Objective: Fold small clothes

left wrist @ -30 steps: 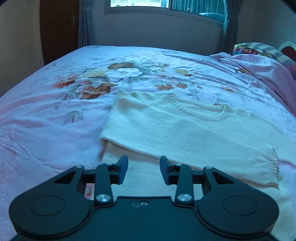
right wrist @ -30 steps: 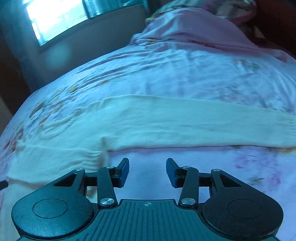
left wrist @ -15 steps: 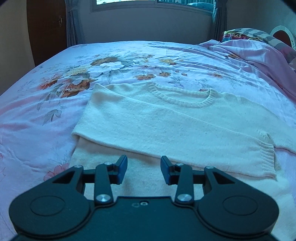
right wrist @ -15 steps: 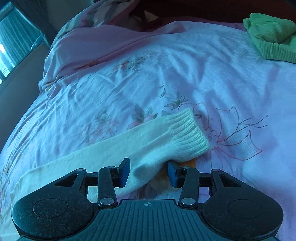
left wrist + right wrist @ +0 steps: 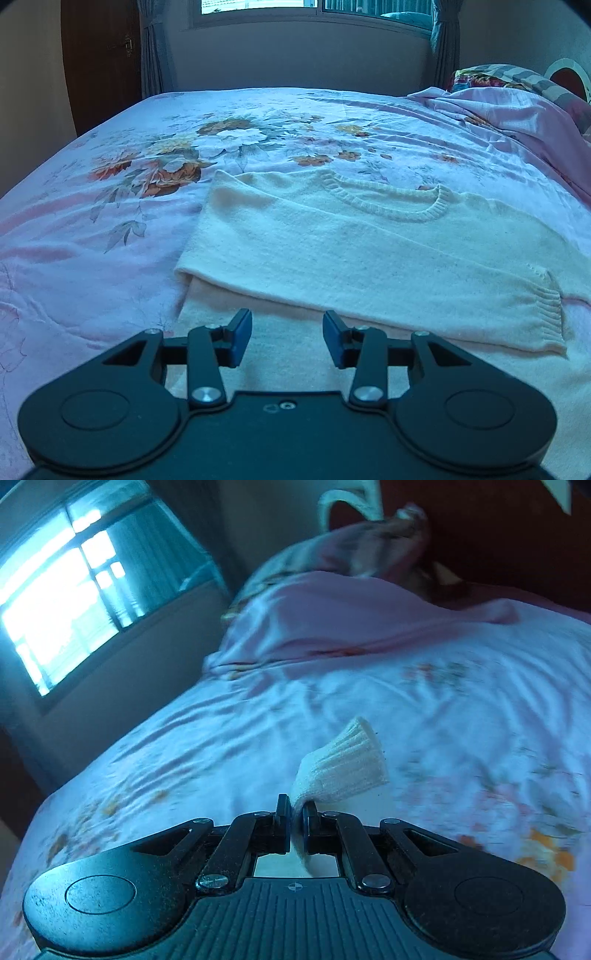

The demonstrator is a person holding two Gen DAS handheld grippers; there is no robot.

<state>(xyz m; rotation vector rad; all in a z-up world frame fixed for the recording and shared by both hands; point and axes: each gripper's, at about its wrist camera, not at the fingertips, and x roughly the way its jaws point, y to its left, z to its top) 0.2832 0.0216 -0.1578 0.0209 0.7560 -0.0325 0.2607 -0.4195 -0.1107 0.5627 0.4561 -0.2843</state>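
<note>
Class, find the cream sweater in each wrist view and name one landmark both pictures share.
Left wrist: sweater lies flat on the bed, centre to right, one sleeve folded across its body.
Right wrist: only a ribbed cuff shows, centre, sticking out from the shut right gripper.
Shared landmark: the window, top in the left view, upper left in the right.

Ahead of me a bed under a pale pink sheet printed with orange and white flowers [image 5: 229,147] fills the view. At its far right lies a rumpled plain pink blanket [image 5: 509,110] against a patterned pillow [image 5: 495,75]. Beyond, a bright window [image 5: 310,5] with grey curtains [image 5: 151,48]; far left, a dark wooden door [image 5: 99,55].
</note>
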